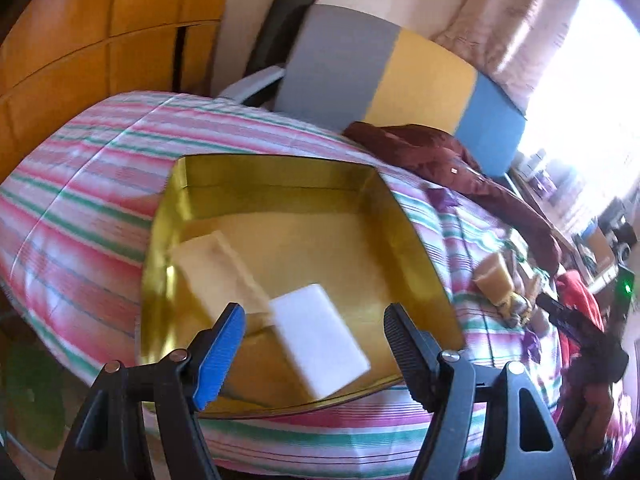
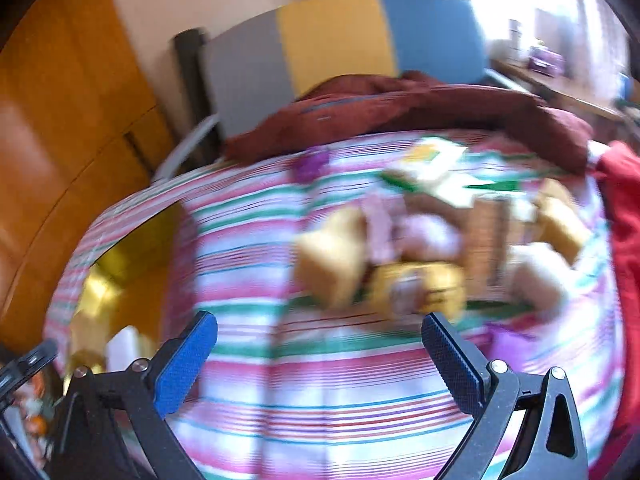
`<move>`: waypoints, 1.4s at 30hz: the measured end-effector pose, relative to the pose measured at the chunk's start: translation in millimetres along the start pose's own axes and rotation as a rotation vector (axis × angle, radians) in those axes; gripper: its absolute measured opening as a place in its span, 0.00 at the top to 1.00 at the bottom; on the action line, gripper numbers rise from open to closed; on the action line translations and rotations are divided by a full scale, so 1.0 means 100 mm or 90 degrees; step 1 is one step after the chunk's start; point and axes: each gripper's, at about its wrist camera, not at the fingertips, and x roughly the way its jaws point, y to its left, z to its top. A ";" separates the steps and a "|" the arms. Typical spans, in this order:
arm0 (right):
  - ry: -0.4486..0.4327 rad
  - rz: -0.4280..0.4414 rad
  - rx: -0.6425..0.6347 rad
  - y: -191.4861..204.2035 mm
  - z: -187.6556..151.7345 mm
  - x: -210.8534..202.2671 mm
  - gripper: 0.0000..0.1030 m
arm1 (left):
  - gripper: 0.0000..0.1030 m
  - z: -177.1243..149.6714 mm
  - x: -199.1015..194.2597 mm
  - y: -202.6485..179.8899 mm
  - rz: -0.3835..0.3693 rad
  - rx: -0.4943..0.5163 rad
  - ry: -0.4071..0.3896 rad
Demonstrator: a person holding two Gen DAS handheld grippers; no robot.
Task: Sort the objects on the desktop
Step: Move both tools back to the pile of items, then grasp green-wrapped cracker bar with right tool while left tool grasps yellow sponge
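Left hand-held gripper [image 1: 314,344]: jaws apart, nothing gripped. White block [image 1: 320,340] sits between and just beyond its fingertips, inside the gold tray [image 1: 416,240], touching neither pad. Cream block [image 1: 218,270] is ahead-left of it in the same tray, touching the white one. Tray rests on the striped bed cover [image 1: 80,208].

Right hand-held gripper [image 2: 320,340]: jaws wide, empty, only striped cover between the fingers. View heavily blurred. Ahead of it, slightly right: a pile of yellow-brown blocks [image 2: 332,256] and other small items, too smeared to identify. Gold tray is off its left side. Dark red garment [image 2: 400,108] lies beyond the pile.
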 end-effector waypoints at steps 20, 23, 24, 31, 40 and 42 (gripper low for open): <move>0.008 -0.140 0.059 -0.99 0.60 0.45 0.07 | 0.29 0.08 0.42 -1.33 -0.128 0.150 0.077; 0.017 -0.148 0.046 -0.99 0.58 0.50 0.17 | 0.30 0.10 0.49 -1.52 -0.148 0.161 0.090; 0.022 -0.149 0.046 -1.00 0.58 0.52 0.22 | 0.30 0.10 0.51 -1.57 -0.150 0.166 0.092; 0.051 -0.149 0.036 -1.01 0.53 0.59 0.51 | 0.31 0.13 0.81 -2.02 -0.162 0.214 0.137; 0.034 -0.115 0.046 -1.04 0.57 0.53 0.52 | 0.33 0.06 1.18 -2.60 -0.133 0.367 0.119; 0.026 -0.110 0.050 -1.05 0.58 0.50 0.52 | 0.31 0.05 1.31 -2.68 -0.123 0.385 0.124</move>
